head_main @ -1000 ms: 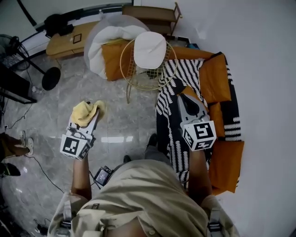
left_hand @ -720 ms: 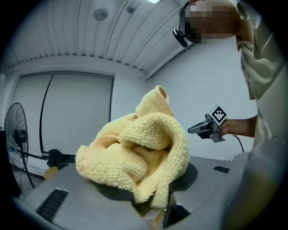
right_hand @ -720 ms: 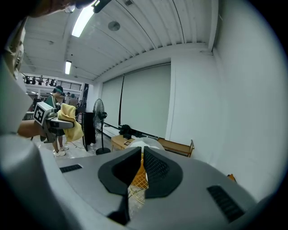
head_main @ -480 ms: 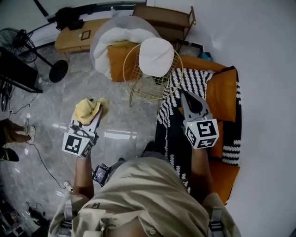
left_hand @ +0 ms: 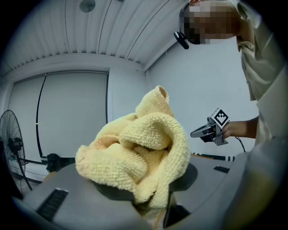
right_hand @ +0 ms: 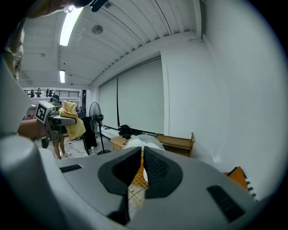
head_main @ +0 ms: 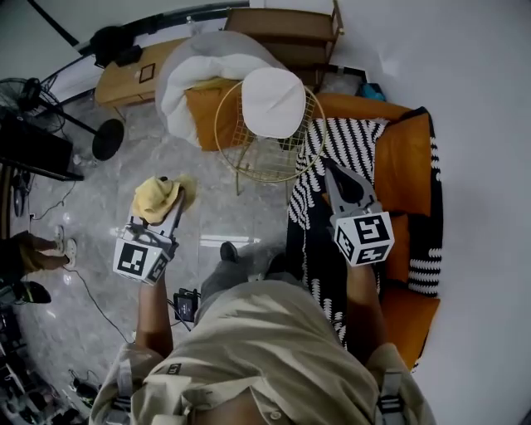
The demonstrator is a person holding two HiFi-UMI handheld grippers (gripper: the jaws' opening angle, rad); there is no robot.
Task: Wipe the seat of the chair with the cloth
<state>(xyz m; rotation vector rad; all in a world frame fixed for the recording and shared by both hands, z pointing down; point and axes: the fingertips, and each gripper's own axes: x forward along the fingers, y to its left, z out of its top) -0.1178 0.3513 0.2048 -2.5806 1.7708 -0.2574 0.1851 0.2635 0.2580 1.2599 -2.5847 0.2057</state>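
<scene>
A gold wire chair (head_main: 261,137) with a round white seat cushion (head_main: 273,100) stands ahead of me on the marble floor. My left gripper (head_main: 166,203) is shut on a crumpled yellow cloth (head_main: 158,197), held in the air to the left of the chair. In the left gripper view the cloth (left_hand: 139,148) bulges over the jaws and hides them. My right gripper (head_main: 336,176) hovers at the chair's right side, above a striped throw; its jaws are closed with nothing between them (right_hand: 140,164). The chair's wire (right_hand: 137,186) shows beyond them.
A striped black-and-white throw (head_main: 336,145) covers orange cushions (head_main: 406,158) at the right. A white beanbag (head_main: 195,70) and a wooden bench (head_main: 282,25) lie behind the chair. A fan (head_main: 91,133) stands at the left, cables on the floor. A bystander's feet (head_main: 33,257) show at far left.
The head view has shifted slightly; both grippers keep about the same places. The left one still holds the cloth, and my foot has stepped forward below it.
</scene>
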